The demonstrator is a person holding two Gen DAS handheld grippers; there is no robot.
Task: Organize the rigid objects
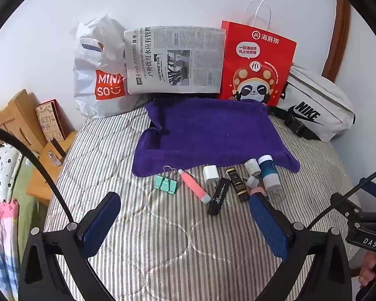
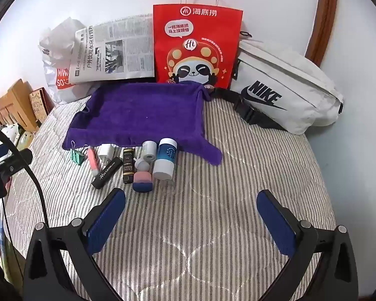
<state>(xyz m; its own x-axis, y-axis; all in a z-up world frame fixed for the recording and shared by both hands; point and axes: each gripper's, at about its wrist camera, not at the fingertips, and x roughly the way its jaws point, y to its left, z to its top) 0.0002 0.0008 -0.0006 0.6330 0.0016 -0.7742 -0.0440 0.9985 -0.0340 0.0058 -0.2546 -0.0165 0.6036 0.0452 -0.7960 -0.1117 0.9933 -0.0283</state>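
Note:
A row of small objects lies on the striped bed in front of a purple towel (image 1: 208,130) (image 2: 143,115): green binder clips (image 1: 166,183) (image 2: 77,157), a pink tube (image 1: 193,185) (image 2: 94,161), a white charger (image 1: 210,175) (image 2: 105,151), a black Horizon box (image 1: 219,195) (image 2: 107,169), a dark gold-lettered box (image 1: 237,183) (image 2: 128,165), a tape roll (image 1: 252,166) (image 2: 149,150), a blue-white bottle (image 1: 269,175) (image 2: 165,159) and a pink-blue puff (image 2: 142,180). My left gripper (image 1: 185,215) and right gripper (image 2: 191,210) are open and empty, hovering short of the row.
Against the wall stand a white Miniso bag (image 1: 97,75), a newspaper (image 1: 175,60), a red paper bag (image 1: 258,60) (image 2: 195,45) and a white Nike waist bag (image 1: 313,110) (image 2: 283,92). A wooden bedside stand (image 1: 20,125) is at the left.

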